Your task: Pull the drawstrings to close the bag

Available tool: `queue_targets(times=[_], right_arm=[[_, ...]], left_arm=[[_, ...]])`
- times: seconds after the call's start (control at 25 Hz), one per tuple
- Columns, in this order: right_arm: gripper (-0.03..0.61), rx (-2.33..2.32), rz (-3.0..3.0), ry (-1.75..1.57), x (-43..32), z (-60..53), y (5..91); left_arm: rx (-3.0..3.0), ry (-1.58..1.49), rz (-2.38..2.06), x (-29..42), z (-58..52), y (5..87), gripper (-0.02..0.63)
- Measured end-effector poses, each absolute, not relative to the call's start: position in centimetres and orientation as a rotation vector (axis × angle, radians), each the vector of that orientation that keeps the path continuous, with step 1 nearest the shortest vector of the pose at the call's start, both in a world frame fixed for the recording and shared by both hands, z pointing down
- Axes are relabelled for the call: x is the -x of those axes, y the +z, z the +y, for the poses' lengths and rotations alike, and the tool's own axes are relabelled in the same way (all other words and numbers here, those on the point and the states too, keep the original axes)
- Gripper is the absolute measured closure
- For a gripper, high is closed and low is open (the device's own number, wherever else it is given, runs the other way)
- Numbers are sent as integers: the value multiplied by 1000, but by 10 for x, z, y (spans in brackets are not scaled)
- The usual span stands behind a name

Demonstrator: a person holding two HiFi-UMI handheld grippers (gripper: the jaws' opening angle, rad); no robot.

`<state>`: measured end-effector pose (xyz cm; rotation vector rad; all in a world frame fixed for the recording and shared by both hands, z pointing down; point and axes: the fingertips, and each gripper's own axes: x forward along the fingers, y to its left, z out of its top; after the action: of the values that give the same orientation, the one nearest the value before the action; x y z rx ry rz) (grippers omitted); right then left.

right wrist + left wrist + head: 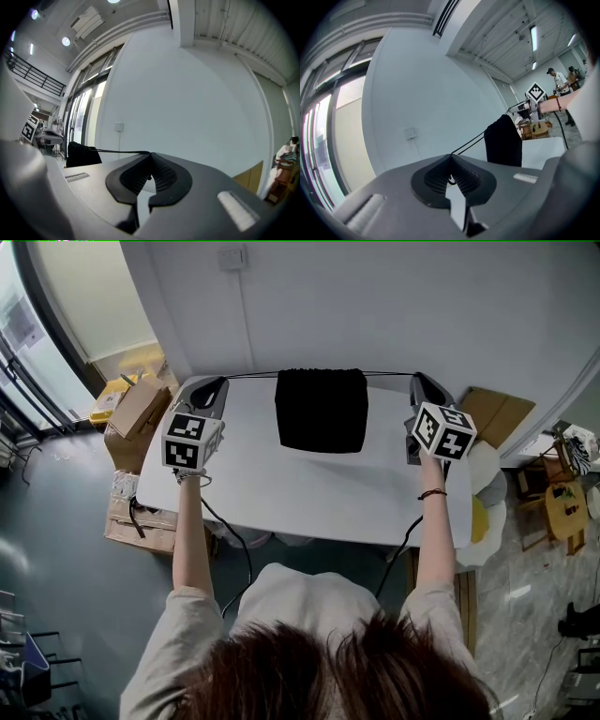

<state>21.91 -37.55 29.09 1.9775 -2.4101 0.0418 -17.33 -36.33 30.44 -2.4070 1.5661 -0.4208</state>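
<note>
A black drawstring bag lies on the white table, toward its far edge. Its thin black drawstring runs taut along the bag's top, out to both sides. My left gripper is shut on the cord's left end, and my right gripper is shut on the right end. In the left gripper view the drawstring leads from my shut left gripper to the bag. In the right gripper view the drawstring stretches from my shut right gripper to the bag.
Cardboard boxes stand on the floor left of the table, and flat cardboard leans at its right. A wooden stool stands further right. A wall socket sits behind the table. People stand far off.
</note>
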Motion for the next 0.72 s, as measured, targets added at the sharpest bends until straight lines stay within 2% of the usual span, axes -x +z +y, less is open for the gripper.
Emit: queue_targets(times=[0.72], right_arm=[[565, -2070, -2466, 130, -233, -376, 292]], left_arm=[[2413, -398, 1597, 172, -364, 310, 614]])
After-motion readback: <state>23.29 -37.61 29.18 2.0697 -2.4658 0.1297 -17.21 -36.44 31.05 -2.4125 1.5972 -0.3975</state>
